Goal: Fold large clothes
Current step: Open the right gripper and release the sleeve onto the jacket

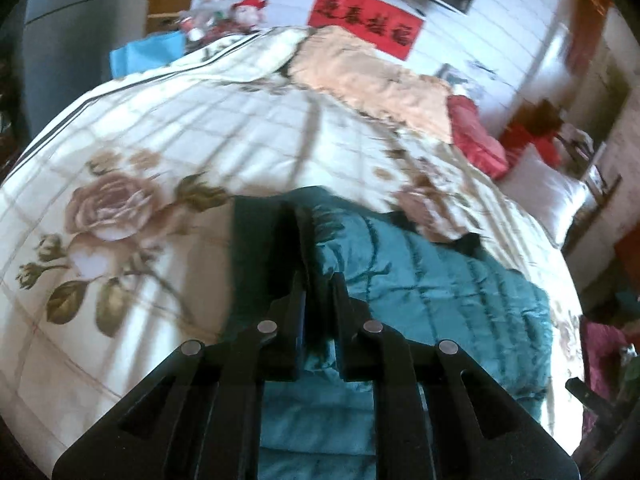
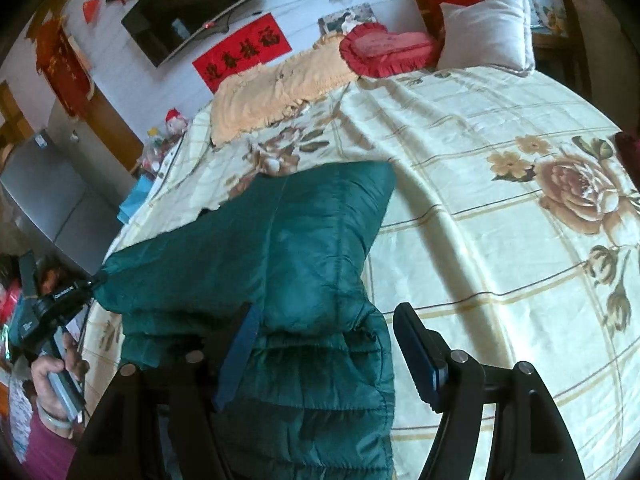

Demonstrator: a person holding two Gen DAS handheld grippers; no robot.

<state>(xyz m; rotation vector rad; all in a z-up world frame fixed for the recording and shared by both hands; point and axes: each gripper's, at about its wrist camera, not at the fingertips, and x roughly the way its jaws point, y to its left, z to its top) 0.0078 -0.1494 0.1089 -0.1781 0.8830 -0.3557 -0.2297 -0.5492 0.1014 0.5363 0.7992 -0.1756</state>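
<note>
Teal quilted jacket [image 2: 280, 264] lies on the bed [image 2: 480, 240], one corner lifted. Left gripper [image 1: 318, 280] has its jaws pinched shut on a fold of it; best to carry that fold flat across. Right gripper [image 2: 332, 344] straddles the jacket, jaws wide, not pressing; it should clamp before pulling.

Dark teal quilted padded jacket [image 2: 304, 248] with stitched grid lines. Cream floral bedspread [image 2: 460, 208] checked in thin tan lines, printed with brown-pink roses and olive leaves. Peach fringed blanket [image 2: 272, 88]. Red frilled heart-shaped cushion [image 2: 384, 50]. White plain pillow [image 2: 486, 30]. Red wall banner [image 2: 244, 52] bearing black characters. Black two-finger grippers, blue-padded.
</note>
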